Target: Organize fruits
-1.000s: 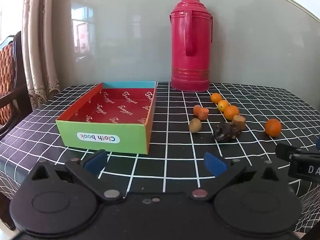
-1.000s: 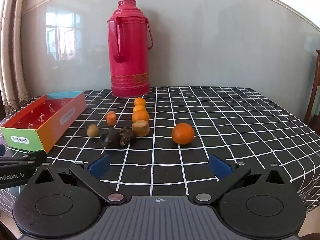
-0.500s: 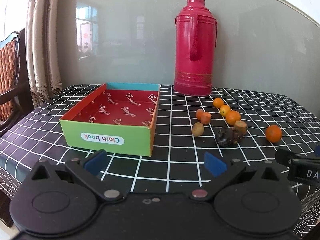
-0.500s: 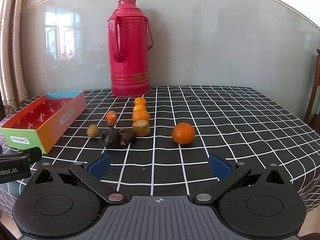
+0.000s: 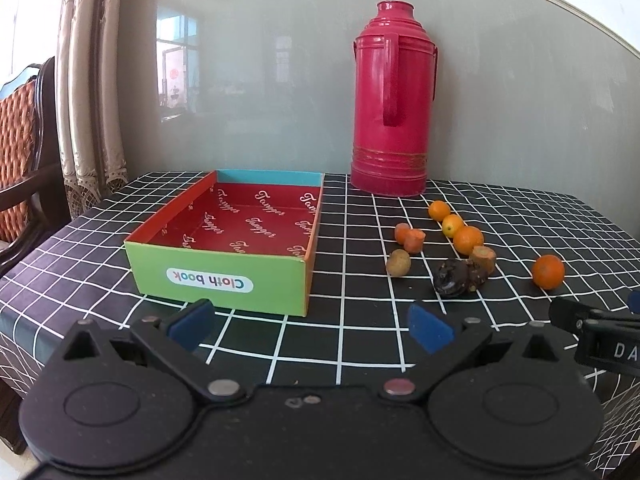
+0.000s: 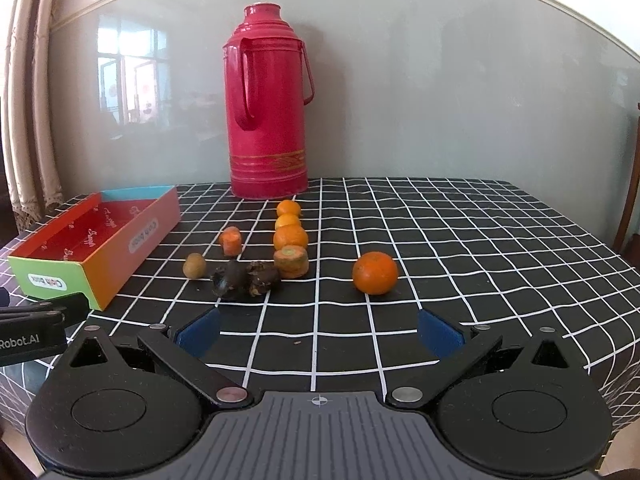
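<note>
An open cardboard box [image 5: 218, 276] with a red inside and a green front stands on the checked cloth; it also shows in the right wrist view [image 6: 104, 256]. To its right lie several small fruits: a row of oranges [image 6: 291, 237], a lone orange [image 6: 375, 273], a carrot piece [image 6: 231, 241], a cut stub [image 6: 291, 262], a small brown fruit [image 6: 194, 265] and a dark shrivelled lump [image 6: 244, 278]. My left gripper [image 5: 310, 324] is open and empty, near the box's front. My right gripper [image 6: 320, 330] is open and empty, short of the fruits.
A tall red thermos [image 5: 393, 116] stands at the back of the table against a glass wall. A wooden chair [image 5: 24, 152] and curtains [image 5: 90, 92] are at the left. The table's front edge drops off just below both grippers.
The left wrist view has risen and tilted a little, so the box and thermos sit slightly lower and to the right. The right gripper has barely moved. Both stay open.
</note>
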A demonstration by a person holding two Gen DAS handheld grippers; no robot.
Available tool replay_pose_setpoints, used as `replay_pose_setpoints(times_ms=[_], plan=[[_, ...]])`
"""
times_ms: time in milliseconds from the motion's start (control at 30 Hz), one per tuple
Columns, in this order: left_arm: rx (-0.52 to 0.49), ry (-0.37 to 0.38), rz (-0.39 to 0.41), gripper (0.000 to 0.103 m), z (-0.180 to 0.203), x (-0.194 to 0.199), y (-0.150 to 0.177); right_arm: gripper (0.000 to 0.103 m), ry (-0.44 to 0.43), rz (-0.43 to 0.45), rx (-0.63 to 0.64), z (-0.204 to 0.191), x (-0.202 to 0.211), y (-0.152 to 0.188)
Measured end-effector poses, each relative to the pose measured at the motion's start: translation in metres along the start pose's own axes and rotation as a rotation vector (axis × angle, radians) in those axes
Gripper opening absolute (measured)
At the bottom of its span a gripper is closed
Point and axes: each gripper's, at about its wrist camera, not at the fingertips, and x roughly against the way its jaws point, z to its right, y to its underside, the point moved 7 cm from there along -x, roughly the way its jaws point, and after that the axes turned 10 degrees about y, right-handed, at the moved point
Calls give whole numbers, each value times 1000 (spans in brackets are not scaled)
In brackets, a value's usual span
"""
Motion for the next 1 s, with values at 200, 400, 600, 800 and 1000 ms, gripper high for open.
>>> replay_pose_setpoints(times_ms=[200,400,600,800,1000], plan=[[-6,-6,-2,97,-1,1,0,103,-16,18,44,-9,4,0],[-3,-10,-1,97,-3,1,-1,103,-22,22,50,-13,4,-1],[-2,-11,-1,97,-5,0,-1,103,-23,21,50,-14,4,-1],[-2,-12,-1,97,-5,0,-1,103,-29,25,57,-17,6,0],[-3,-13,-2,97,-6,0,-1,103,-31,21,55,-18,5,-1]])
